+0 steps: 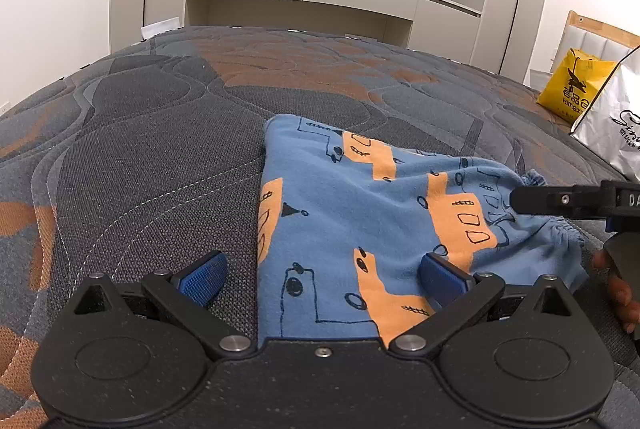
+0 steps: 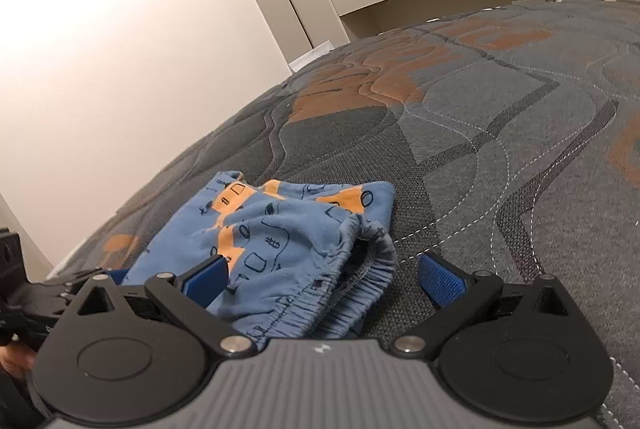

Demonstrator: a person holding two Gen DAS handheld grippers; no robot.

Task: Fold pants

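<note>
**On the bed, pants folded small, both tools let go**

On the bed [image 1: 160, 117] the pants [image 1: 360, 213] lie in a compact bundle near the edge closest to me, well apart from the two bags by the headboard. I judge the folding close to finished: the cloth is doubled over itself into a rough rectangle, with a clean folded edge on the side away from the yellow bag [image 1: 568, 89] and the gathered waistband [image 2: 352, 293] at the end toward the white bag [image 1: 616, 133]. What is left, as I read it, is tidying. The waistband end is rumpled and gapes open, one corner of the upper layer stands up a little, and the layers do not sit square on each other.

My left tool [image 1: 324, 279] has its jaws spread wide. One blue pad rests on the bare bed just beside the folded edge of the pants; the other sits over the cloth, and I cannot tell whether it presses down or only hovers. It grips nothing.

My right tool [image 2: 324, 279] is likewise spread apart and holds nothing. The waistband lies between its fingers, one pad over the blue cloth, the other over the bed beside the pants. Whether either pad touches is not clear.
</note>
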